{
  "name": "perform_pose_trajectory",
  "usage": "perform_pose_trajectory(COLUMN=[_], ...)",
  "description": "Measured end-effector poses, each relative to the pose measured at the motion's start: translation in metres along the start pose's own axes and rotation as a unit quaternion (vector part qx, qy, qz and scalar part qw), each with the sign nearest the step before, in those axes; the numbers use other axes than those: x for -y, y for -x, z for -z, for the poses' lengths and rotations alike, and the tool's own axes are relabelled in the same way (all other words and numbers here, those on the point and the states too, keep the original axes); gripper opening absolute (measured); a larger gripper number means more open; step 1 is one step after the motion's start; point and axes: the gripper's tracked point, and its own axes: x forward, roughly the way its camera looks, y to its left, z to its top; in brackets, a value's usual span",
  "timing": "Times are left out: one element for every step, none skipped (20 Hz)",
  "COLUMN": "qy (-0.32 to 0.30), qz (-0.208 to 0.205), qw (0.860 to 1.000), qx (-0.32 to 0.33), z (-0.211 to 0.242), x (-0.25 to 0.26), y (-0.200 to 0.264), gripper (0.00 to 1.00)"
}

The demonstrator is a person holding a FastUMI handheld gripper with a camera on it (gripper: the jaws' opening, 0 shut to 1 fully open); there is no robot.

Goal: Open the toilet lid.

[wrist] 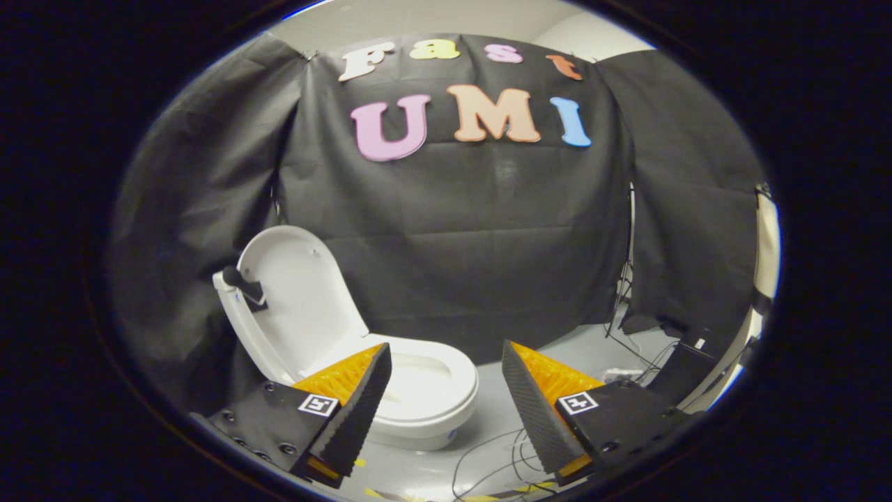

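**Lid standing up, my tongs spread and holding nothing**

While I am holding my gripper (446,390) out level toward the booth's black cloth wall (488,230), its two fingers are sitting spread wide apart with open air between them; they are pressing on nothing. One finger (355,411) is overlapping the near edge of the toilet in my view, though I cannot tell whether it is touching it; the other finger (536,411) is standing off to the side over bare floor.

As for writing, I am seeing two small square black-and-white markers (318,404), one on each finger's mount, patterned rather than lettered. A tiny bluish mark is showing low on the toilet's base, too small to read.

Counting things: one white toilet (432,397), with one toilet lid (300,300) and one seat ring (446,376) around the bowl opening. The toilet lid is standing raised, tilted back toward the cloth wall behind it, its pale inner face turned toward me. One dark clip-like fitting (244,284) is sitting on the lid's outer edge, near its top. The seat ring is lying flat, just ahead of my fingers and partly between them.

Several thin dark cables (502,453) are trailing across the grey floor (592,348) beyond and beneath the second finger, and one dark box (686,369) is resting on the floor past it, near the cloth's hem.
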Motion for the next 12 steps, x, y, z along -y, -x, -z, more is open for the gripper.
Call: perform_pose_trajectory(qy=[-0.012, -0.015, -0.012, -0.011, -0.011, -0.010, -0.008, -0.006, -0.004, 0.001, 0.005, -0.002], qz=[0.000, 0.004, 0.009, 0.010, 0.008, 0.006, 0.006, 0.009, 0.010, 0.013, 0.025, 0.033], qw=[1.000, 1.000, 1.000, 1.000, 1.000, 1.000, 1.000, 1.000, 1.000, 1.000, 0.999, 0.999], qx=[0.006, 0.008, 0.007, 0.007, 0.006, 0.003, -0.001, -0.006, -0.014, -0.028, -0.035, -0.031], z=[-0.002, 0.000, 0.001, 0.001, 0.002, 0.004, 0.007, 0.010, 0.015, 0.023, 0.028, 0.027], x=[0.001, 0.004, 0.007, 0.008, 0.007, 0.006, 0.007, 0.009, 0.012, 0.015, 0.024, 0.031], y=[0.001, 0.000, 0.001, 0.000, 0.000, 0.000, -0.001, -0.001, 0.000, 0.003, 0.006, 0.007], gripper=[0.98, 0.98, 0.98, 0.98, 0.98, 0.98, 0.98, 0.98, 0.98, 0.98, 0.98, 0.98])
